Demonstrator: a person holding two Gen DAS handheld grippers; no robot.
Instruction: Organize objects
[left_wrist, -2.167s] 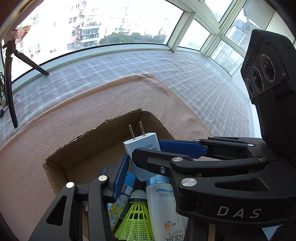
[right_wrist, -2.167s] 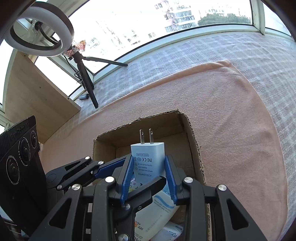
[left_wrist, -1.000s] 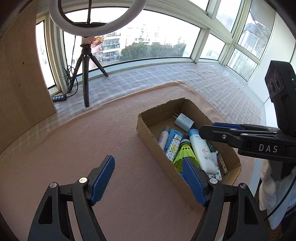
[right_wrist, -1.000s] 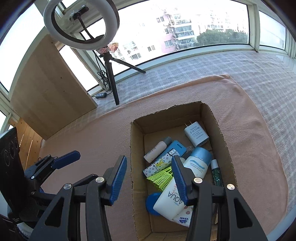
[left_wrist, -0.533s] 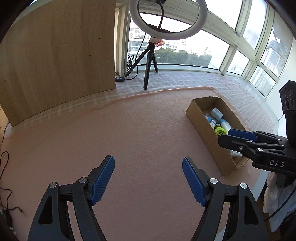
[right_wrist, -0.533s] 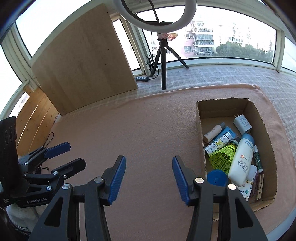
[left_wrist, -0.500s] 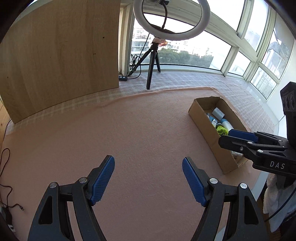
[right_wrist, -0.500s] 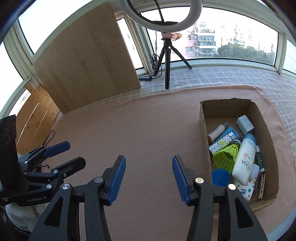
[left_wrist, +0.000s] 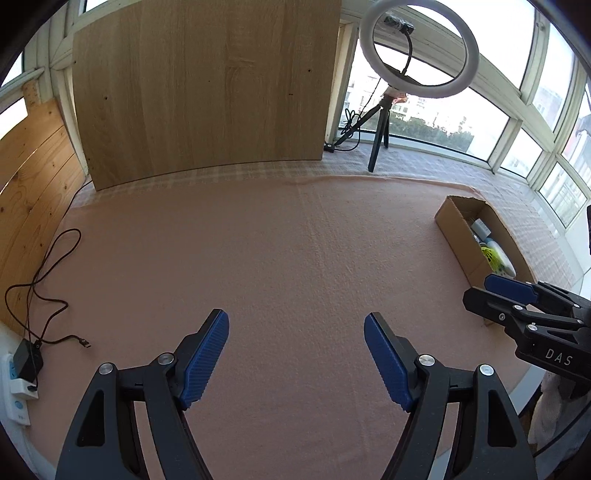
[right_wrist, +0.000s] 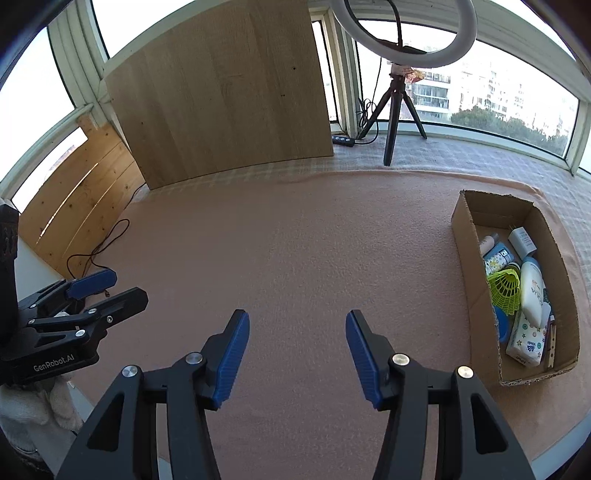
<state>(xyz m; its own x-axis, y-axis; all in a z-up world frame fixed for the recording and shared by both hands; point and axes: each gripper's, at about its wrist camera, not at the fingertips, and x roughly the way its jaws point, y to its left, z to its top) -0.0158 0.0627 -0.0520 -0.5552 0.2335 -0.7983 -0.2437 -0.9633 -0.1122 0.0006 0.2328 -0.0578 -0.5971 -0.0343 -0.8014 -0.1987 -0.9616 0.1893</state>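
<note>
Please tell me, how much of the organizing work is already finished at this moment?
It looks nearly or fully done. The white charger, sunscreen bottle, green shuttlecock and other small items all lie inside the cardboard box. In hand: nothing, as the left tool and right tool are both empty. Left: no loose item shows on the pink cloth.

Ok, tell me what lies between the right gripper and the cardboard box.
Only bare pink cloth: in the right wrist view nothing sits between the right gripper and the cardboard box.
</note>
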